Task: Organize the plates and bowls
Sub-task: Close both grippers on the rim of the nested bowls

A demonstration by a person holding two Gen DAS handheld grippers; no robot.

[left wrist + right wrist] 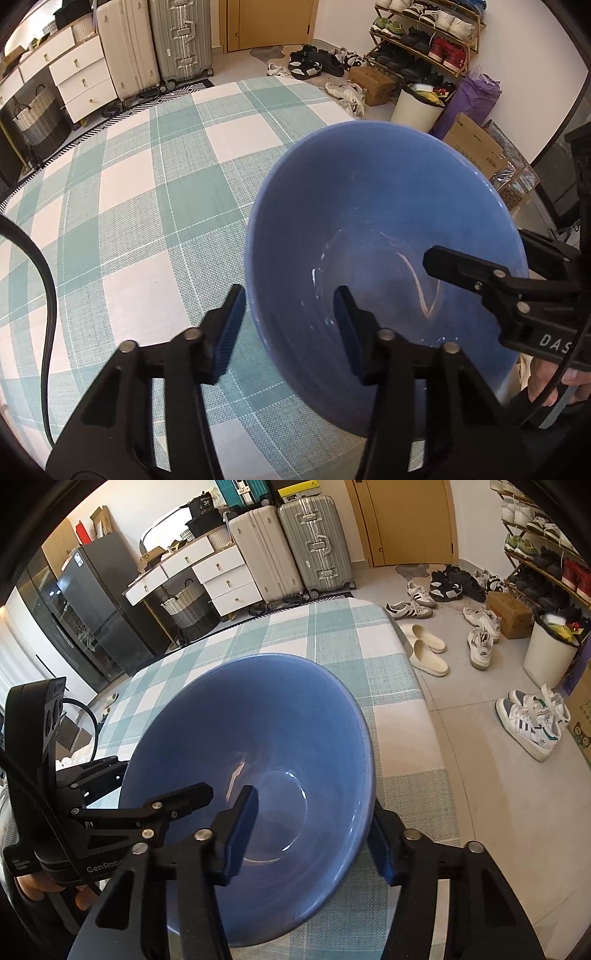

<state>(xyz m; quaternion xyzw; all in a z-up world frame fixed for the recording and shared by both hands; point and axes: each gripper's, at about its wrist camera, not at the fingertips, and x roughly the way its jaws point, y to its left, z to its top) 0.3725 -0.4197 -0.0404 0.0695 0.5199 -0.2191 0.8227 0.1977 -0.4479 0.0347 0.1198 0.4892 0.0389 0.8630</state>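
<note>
From the left wrist camera, we've got the big glossy blue ceramic bowl [384, 258] sitting on the bench, which is covered in a teal-and-white checked cloth [129, 229]. Our left gripper [290, 328] straddles the near-left rim: one blue-padded finger sits outside the wall, the other inside. There's still a sliver of gap on the outside pad, so we'd say the fingers bracket the rim without clearly pinching it yet. The right gripper [480, 266] pokes in from the right edge, one finger reaching over the opposite rim.

From the right wrist camera it's the same story mirrored. The right gripper [314, 830] has one finger down inside the bowl [258, 738] and the other outside the right wall, rim in between. The outer pad looks right up against the wall, but we honestly can't tell if it's squeezing. The left gripper [140, 812] comes in over the far-left rim.

Why both sides? Our guess is the bowl is wide, heavy and slick, so taking opposite rims keeps it level for a lift. No plates or other bowls show up anywhere.
</note>
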